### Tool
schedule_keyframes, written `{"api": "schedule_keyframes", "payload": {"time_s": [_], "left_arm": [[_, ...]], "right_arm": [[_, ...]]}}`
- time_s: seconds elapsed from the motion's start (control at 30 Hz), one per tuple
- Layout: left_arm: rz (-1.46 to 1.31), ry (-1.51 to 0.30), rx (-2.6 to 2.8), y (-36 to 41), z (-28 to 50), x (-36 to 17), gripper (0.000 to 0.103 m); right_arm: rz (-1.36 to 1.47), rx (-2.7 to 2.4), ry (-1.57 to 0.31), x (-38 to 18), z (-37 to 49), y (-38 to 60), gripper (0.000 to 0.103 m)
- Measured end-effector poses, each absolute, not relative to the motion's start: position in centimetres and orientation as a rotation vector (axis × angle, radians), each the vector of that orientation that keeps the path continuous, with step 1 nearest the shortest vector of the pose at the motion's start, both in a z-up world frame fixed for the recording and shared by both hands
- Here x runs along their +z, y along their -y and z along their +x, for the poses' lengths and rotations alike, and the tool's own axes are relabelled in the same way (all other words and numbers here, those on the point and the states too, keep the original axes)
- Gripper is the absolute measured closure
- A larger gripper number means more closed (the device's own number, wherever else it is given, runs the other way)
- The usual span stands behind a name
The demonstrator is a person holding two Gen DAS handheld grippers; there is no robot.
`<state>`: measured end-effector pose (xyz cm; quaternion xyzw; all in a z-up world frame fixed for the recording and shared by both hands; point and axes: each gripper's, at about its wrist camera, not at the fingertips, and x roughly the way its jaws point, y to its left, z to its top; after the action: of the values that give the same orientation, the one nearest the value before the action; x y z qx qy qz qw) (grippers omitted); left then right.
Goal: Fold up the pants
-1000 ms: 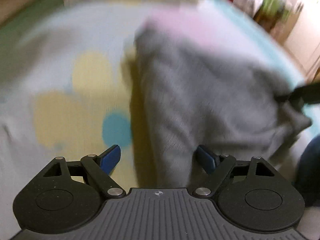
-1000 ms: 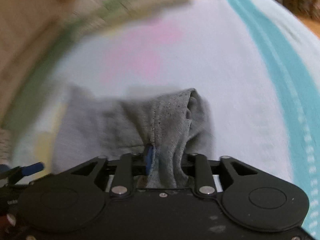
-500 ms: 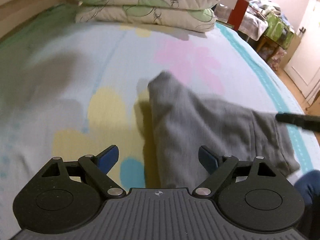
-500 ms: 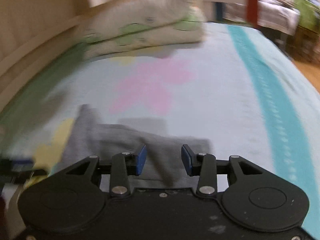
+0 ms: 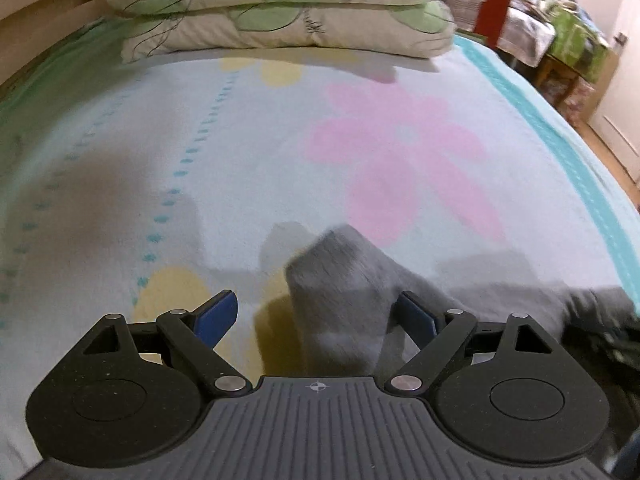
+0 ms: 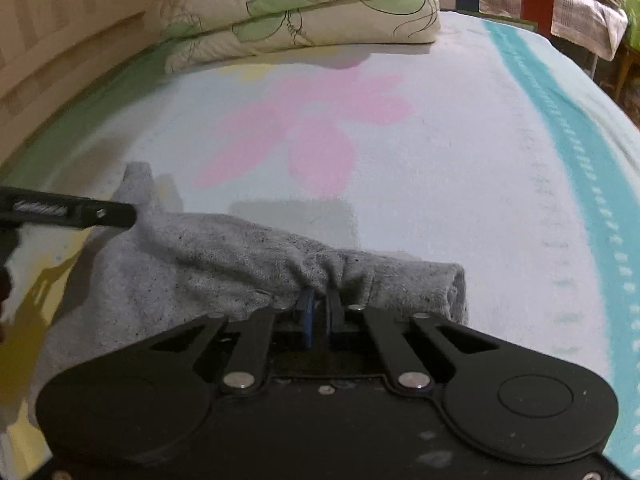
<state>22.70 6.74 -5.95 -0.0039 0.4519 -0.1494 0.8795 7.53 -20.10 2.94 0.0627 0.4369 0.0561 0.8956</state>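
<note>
My right gripper (image 6: 318,312) is pinched together on a gathered bunch of the grey pants (image 6: 224,264), its 2 blue pads almost meeting with the cloth puckered between them. From that pinch the fabric runs both ways along the front of the gripper: a short rolled end lies just to the right, and a longer stretch spreads left and toward me over the bed sheet (image 6: 460,152). At its far left a corner of the cloth stands up against the black finger of my left gripper (image 6: 80,213), which reaches in from the left edge of the right wrist view. In the left wrist view that gripper (image 5: 316,316) has its 2 blue pads spread wide apart, and a raised, blurred fold of the pants (image 5: 344,292) stands in the gap, close to the right pad and clear of the left one; I cannot tell whether it touches the right pad. The rest of the pants trails off to the right along the sheet. Beyond the cloth the sheet shows a pink flower print (image 5: 404,168) and a teal stripe (image 6: 576,152) down its right side. At the head of the bed, well apart from the pants, lie 2 stacked pillows (image 5: 280,12) with green leaf patterns.
</note>
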Motion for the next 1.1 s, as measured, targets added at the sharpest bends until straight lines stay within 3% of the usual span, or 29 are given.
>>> {"api": "schedule_keyframes", "payload": {"time_s": [0.23,0.57,0.93,0.97,1.0,1.1], "left_arm": [[-0.043,-0.998,-0.260,-7.7,25.3,-8.3,0.012],[-0.102,-0.956,-0.129,-10.1,26.4,-7.2,0.010],[-0.046,-0.903,-0.388,-9.3,15.2,-2.6,0.010],[-0.031,-0.905,-0.415,-8.8,14.1,-2.6,0.010],[-0.017,-0.902,-0.437,-8.3,13.1,-2.6,0.010],[0.015,-0.898,-0.509,-6.7,10.4,-2.9,0.010]], "right_arm": [[0.256,0.125,-0.884,1.7,7.3,21.7,0.103],[0.320,0.126,-0.872,1.1,7.1,22.9,0.103],[0.342,0.120,-0.881,2.3,6.4,23.1,0.103],[0.339,0.119,-0.876,3.0,6.1,23.1,0.091],[0.329,0.121,-0.868,4.0,5.7,23.0,0.087],[0.269,0.195,-0.880,6.6,4.4,22.0,0.085]]}}
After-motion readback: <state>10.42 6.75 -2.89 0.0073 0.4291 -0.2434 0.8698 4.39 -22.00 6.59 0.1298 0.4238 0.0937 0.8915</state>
